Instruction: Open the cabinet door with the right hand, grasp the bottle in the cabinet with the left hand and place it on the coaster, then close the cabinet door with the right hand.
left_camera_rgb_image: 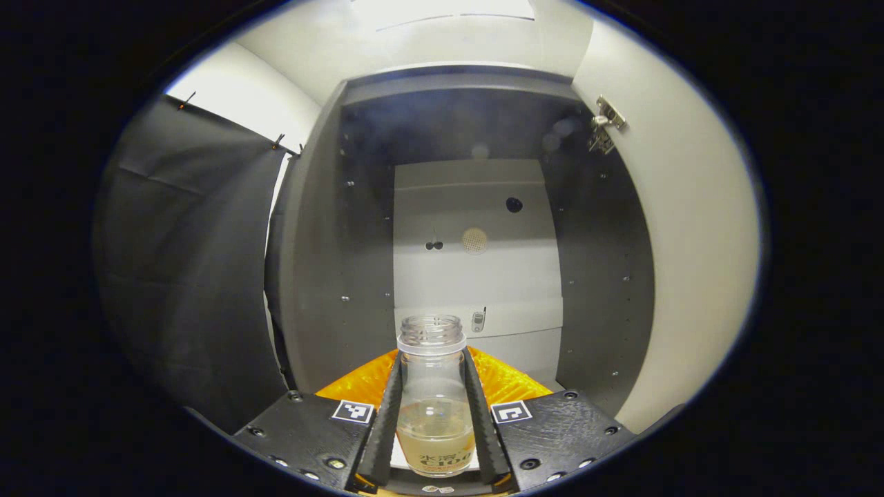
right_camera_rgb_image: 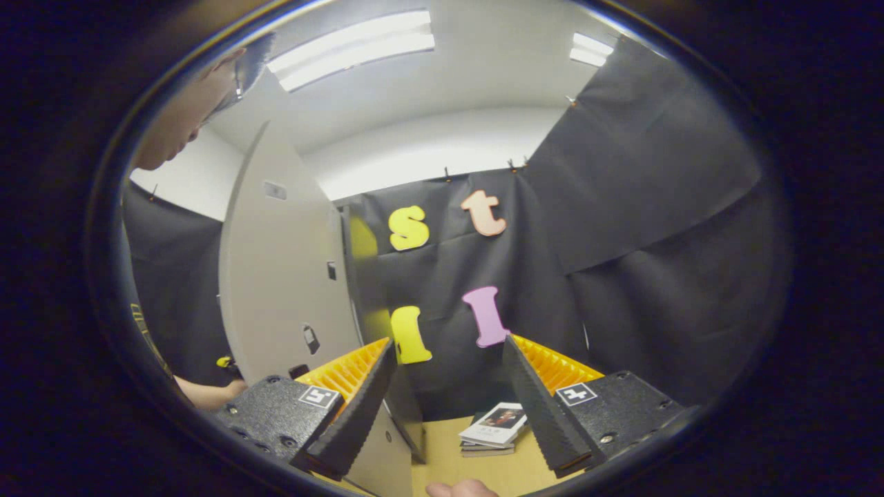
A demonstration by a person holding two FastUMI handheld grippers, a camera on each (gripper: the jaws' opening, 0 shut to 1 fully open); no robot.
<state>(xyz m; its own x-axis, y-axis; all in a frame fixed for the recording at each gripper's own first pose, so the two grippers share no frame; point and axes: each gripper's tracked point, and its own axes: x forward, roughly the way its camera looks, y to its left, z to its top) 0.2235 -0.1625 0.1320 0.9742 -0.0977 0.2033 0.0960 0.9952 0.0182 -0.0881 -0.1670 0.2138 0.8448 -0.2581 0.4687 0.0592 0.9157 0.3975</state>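
Observation:
A clear, capless bottle (left_camera_rgb_image: 435,414) with a little yellowish liquid in its bottom stands upright between my left gripper's fingers (left_camera_rgb_image: 387,414). The left gripper (left_camera_rgb_image: 433,359) is shut on it, in front of the open dark cabinet (left_camera_rgb_image: 476,235). The cabinet's white door (left_camera_rgb_image: 690,262) is swung out on the right of the left gripper view. In the right gripper view that door (right_camera_rgb_image: 283,290) stands edge-on at the left, close by the left finger. My right gripper (right_camera_rgb_image: 449,345) is open with nothing held between its fingers.
A small stack of books (right_camera_rgb_image: 494,428) lies on the wooden table (right_camera_rgb_image: 442,469) ahead of the right gripper. A person's arm (right_camera_rgb_image: 207,393) shows behind the door, and a fingertip (right_camera_rgb_image: 459,489) at the bottom edge. The cabinet's hinge (left_camera_rgb_image: 606,128) sits at the door's top.

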